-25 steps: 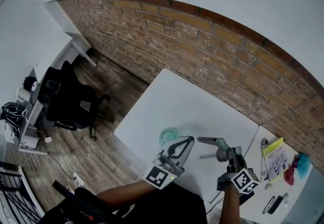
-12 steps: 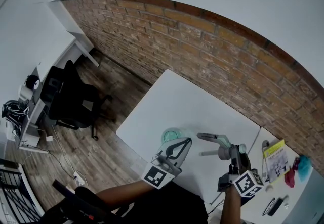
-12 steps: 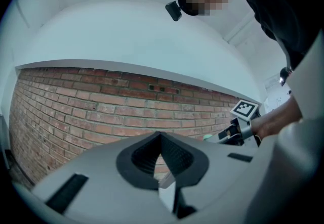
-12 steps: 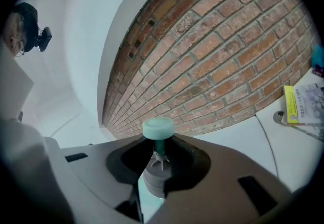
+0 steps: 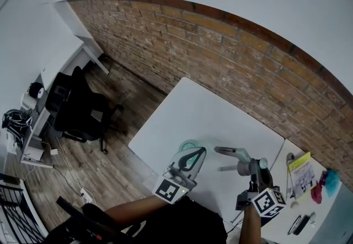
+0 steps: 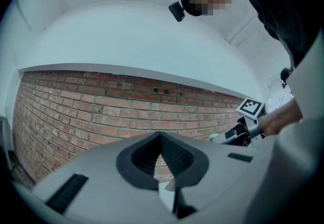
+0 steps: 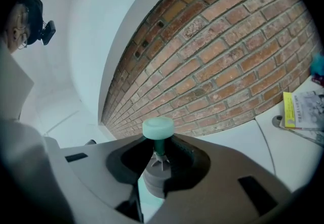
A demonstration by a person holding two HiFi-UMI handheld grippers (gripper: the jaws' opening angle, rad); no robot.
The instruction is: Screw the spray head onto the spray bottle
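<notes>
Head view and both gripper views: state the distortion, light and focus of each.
Head view: strong fisheye bows the brick wall into an arc; the light is even, with no hard shadows. Left gripper view: dark round vignette at the corners, bowed bricks, and the shut tongs loom large near the lens. Right gripper view: same vignette, bricks tilted and curved, the spray head fairly sharp.

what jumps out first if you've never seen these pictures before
The red brick wall curving behind the white table catches the eye first. Next comes the right gripper at the table's near side, clamped on a grey-and-teal spray head held above the tabletop. To its left, the left gripper has its jaws together right beside a translucent green spray bottle.
</notes>
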